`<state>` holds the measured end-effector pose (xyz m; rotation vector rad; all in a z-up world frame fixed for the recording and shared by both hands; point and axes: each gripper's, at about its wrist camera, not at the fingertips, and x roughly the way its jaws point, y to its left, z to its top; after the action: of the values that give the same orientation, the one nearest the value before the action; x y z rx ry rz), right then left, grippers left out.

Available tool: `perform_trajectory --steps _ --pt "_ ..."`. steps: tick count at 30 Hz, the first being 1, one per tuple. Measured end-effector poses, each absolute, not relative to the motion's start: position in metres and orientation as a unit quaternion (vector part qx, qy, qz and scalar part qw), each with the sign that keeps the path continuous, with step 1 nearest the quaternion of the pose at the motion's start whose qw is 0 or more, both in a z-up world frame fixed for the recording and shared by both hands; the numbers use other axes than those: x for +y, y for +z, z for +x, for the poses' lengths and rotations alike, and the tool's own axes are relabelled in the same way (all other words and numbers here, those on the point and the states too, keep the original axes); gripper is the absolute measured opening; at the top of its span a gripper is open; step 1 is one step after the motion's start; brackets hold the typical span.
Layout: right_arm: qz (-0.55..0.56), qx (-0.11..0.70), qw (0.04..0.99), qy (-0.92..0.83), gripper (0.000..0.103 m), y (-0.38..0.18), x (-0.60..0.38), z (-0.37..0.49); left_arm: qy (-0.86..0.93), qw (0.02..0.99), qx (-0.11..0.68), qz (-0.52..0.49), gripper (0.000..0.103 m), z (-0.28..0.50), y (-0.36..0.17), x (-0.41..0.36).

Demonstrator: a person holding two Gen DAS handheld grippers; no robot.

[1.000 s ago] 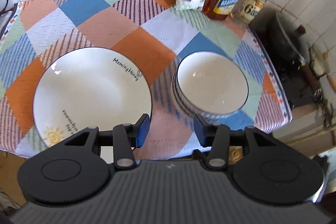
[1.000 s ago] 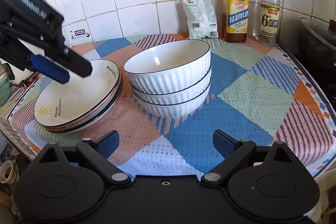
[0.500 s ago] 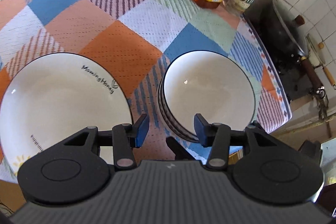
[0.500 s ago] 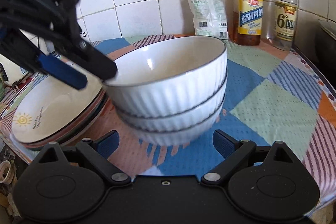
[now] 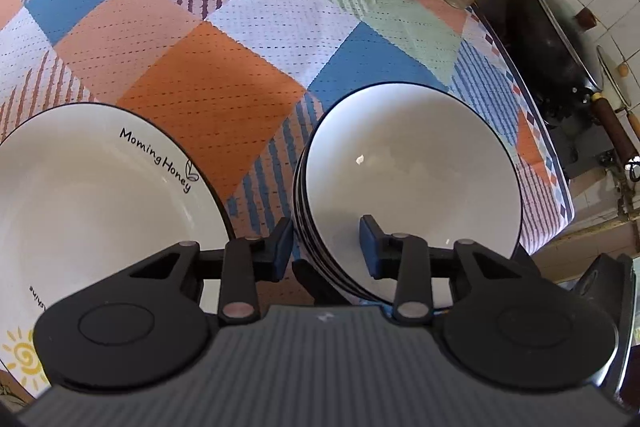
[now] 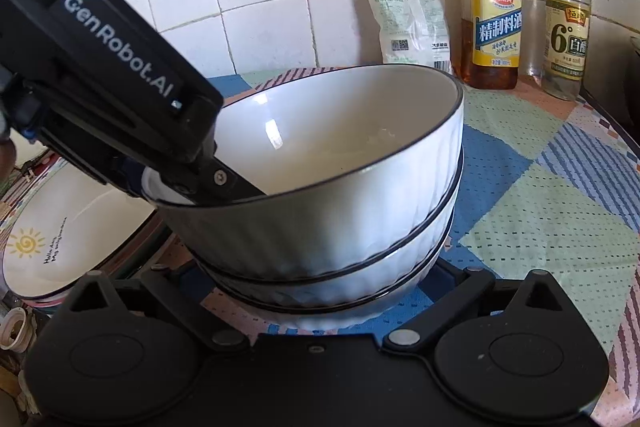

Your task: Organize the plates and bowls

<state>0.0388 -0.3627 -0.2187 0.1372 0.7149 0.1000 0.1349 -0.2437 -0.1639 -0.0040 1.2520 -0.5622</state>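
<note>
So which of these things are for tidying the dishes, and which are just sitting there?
For the job:
- stack of bowls
- stack of plates
- left tool, closing over the top bowl's rim
- right tool, down by the bottom bowl

Just lying about:
- yellow-label bottle
- clear bottle
- white packet
- wok

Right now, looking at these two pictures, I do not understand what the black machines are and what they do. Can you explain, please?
A person holds two hand tools, each with a camera looking along its fingers. The left camera looks down: the left gripper straddles the rim of the top bowl in a stack, jaws closing, not yet pressing. The right camera looks from the side: the right gripper is open around the stack's base. Plates lie beside, on a patterned cloth.
</note>
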Motion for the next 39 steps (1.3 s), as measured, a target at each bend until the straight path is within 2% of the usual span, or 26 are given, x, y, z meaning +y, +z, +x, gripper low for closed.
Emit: perform_trajectory --steps 5,7,14,21,31,39 --pt "0.065 0.347 0.933 0.063 0.103 -0.22 -0.366 0.045 -0.256 0.784 0.565 -0.01 0.042 0.14 -0.169 -0.242" --pt "0.064 0.34 0.936 0.067 0.103 -0.222 -0.366 0.043 -0.269 0.78 0.566 -0.009 0.037 0.142 -0.169 -0.243" --pt "0.075 0.353 0.931 0.059 0.103 -0.219 -0.365 0.045 -0.299 0.781 0.545 0.06 0.037 0.134 -0.161 -0.252" --pt "0.075 0.348 0.932 0.064 0.103 -0.212 -0.36 0.038 -0.297 0.786 0.539 0.06 0.037 0.122 -0.148 -0.242" --pt "0.056 0.326 0.938 0.101 0.103 -0.174 -0.335 0.039 -0.291 0.807 0.51 0.069 0.037 0.108 -0.101 -0.2" --pt "0.03 0.326 0.929 0.17 0.103 -0.16 -0.288 0.055 -0.241 0.821 0.517 0.035 0.037 0.103 -0.091 -0.133"
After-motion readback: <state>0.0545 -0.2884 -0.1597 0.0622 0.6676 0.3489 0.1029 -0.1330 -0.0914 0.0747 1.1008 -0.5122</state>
